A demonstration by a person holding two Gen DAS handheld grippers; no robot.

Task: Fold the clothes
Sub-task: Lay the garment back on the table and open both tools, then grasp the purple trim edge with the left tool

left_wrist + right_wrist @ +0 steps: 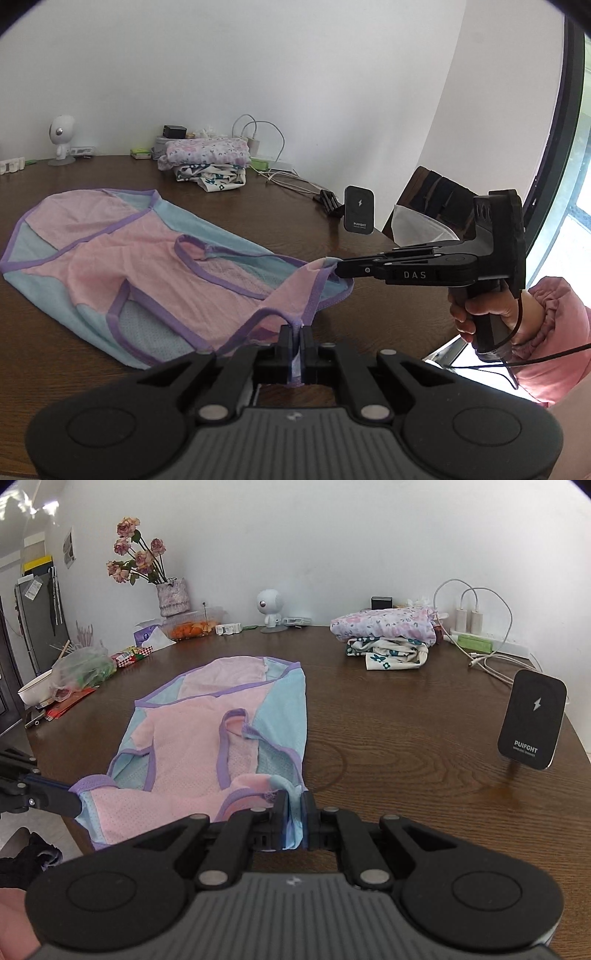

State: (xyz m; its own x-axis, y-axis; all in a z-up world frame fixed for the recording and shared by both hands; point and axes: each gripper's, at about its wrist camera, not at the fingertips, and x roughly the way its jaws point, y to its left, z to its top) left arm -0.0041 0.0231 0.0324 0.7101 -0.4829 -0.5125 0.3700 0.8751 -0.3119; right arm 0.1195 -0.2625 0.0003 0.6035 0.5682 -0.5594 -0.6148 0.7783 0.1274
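A pink and light-blue mesh garment with purple trim [147, 266] lies spread on the dark wooden table [258, 206]; it also shows in the right wrist view [207, 738]. My left gripper [297, 332] is shut on the garment's near edge. My right gripper [294, 801] is shut on the other near corner and lifts it slightly. In the left wrist view the right gripper [337, 266] comes in from the right, pinching the fabric. In the right wrist view the left gripper [75, 799] grips the left corner.
A stack of folded floral clothes [388, 635] sits at the back. A black wireless charger stand [532, 720] stands at the right, with cables and a power strip [480, 642] behind it. A flower vase [173, 596], food containers, bags and a white robot figure [269, 609] line the back left.
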